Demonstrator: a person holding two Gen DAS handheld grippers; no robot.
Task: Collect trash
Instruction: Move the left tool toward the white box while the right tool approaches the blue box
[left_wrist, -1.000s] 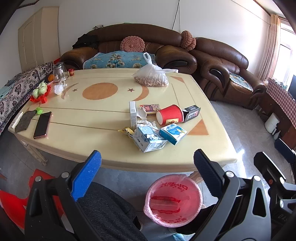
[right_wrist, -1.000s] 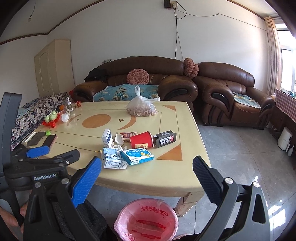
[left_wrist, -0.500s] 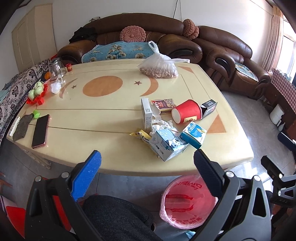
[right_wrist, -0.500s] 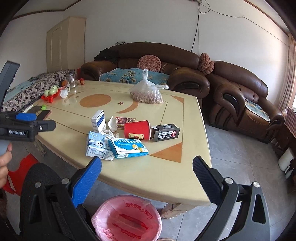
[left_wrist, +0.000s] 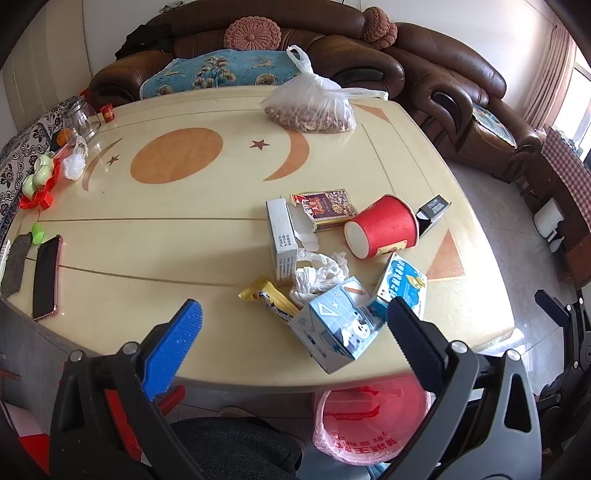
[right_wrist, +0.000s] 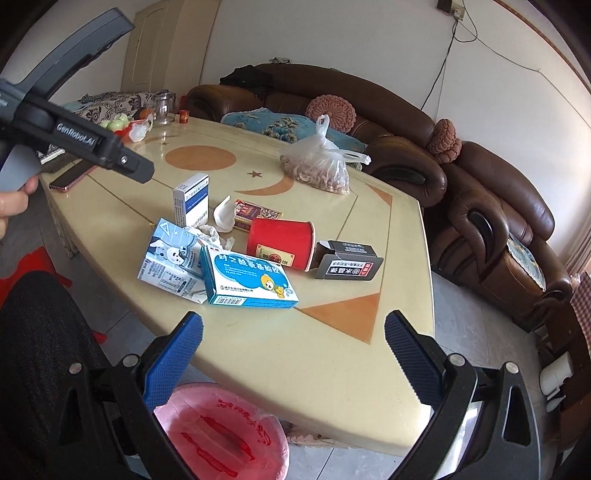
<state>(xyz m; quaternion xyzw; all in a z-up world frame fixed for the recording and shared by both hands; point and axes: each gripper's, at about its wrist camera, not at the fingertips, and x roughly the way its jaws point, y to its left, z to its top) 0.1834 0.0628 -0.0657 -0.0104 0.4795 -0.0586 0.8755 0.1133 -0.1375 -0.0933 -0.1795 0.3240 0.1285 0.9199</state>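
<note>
Trash clustered on the near right part of the tabletop (left_wrist: 155, 229): milk carton (left_wrist: 334, 334) on its side nearest the edge, blue box (left_wrist: 404, 282) just right of it and touching, crumpled tissue (left_wrist: 319, 271) behind, gold wrapper (left_wrist: 269, 297) to the left. Red cup (left_wrist: 384, 227) tipped on its side, base toward the camera, mouth against a black box (left_wrist: 434, 210). White box (left_wrist: 282, 236) standing on a long edge beside a flat patterned box (left_wrist: 325, 205). Same cluster in the right wrist view: milk carton (right_wrist: 168, 258) partly under the blue box (right_wrist: 251, 277), red cup (right_wrist: 282, 242) between that box and the black box (right_wrist: 349, 266), white box (right_wrist: 192, 199) upright.

Pink-lined bin (left_wrist: 369, 421) on the floor below the tabletop edge, partly hidden by the right finger of the left tool (left_wrist: 295, 347); also seen at bottom left from the right wrist (right_wrist: 221, 428).

Left tool: jaws spread wide, nothing between them, over the near edge facing the milk carton. Right tool (right_wrist: 293, 354): jaws likewise wide apart and empty, over the tabletop corner.

Elsewhere on the tabletop, well apart from the trash: bag of nuts (left_wrist: 312, 107) at the far side, phone (left_wrist: 46, 277) at the near left, glass jar (left_wrist: 79, 118) at the far left. Brown sofa (left_wrist: 332, 48) behind.
</note>
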